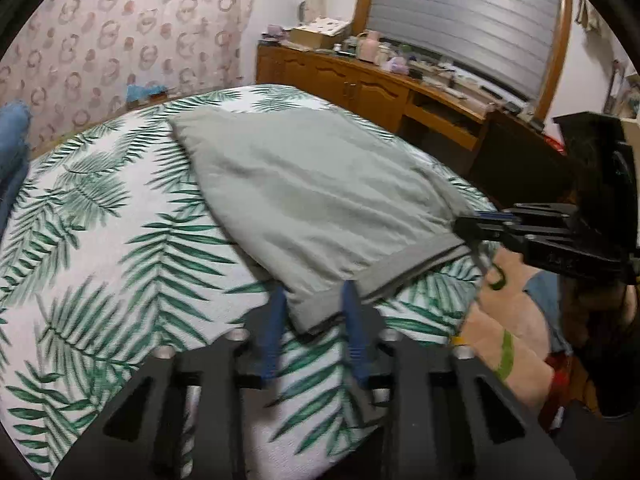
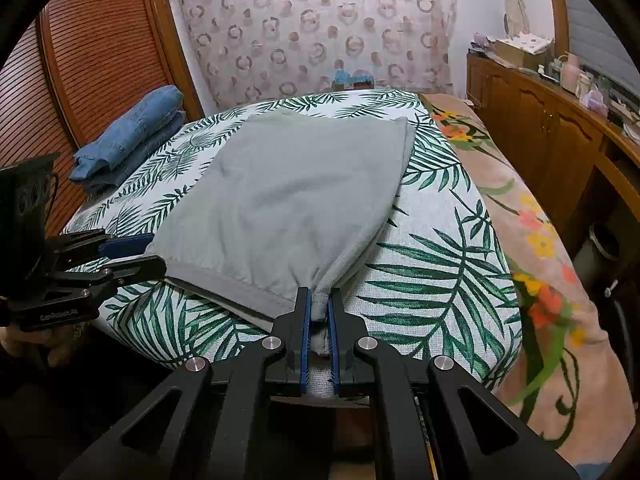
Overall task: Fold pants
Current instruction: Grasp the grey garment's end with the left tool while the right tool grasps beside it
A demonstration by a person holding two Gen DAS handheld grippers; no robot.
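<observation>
- The grey pants (image 2: 296,200) lie folded on the leaf-print bed cover (image 2: 432,264), filling the middle of the right wrist view, with the hem band along their lower edge.
- The right gripper (image 2: 319,312), at the lower centre of that view, has its blue fingers (image 2: 305,320) drawn together on the lower right corner of the hem, and cloth is bunched between them.
- The left gripper (image 1: 314,312) sits at the bottom centre of the left wrist view; its fingers stand apart on either side of the other hem corner, with cloth between them. Whether they press on it cannot be told.
- In the left wrist view the pants stretch from the lower centre up toward the upper left.
- Folded jeans (image 2: 132,136) rest at the left of the right wrist view, apart from the pants.
- A wooden cabinet (image 2: 540,128) with clutter on top runs along the right edge.
- A floral blanket (image 2: 532,240) lies just beside the bed cover on the right.
</observation>
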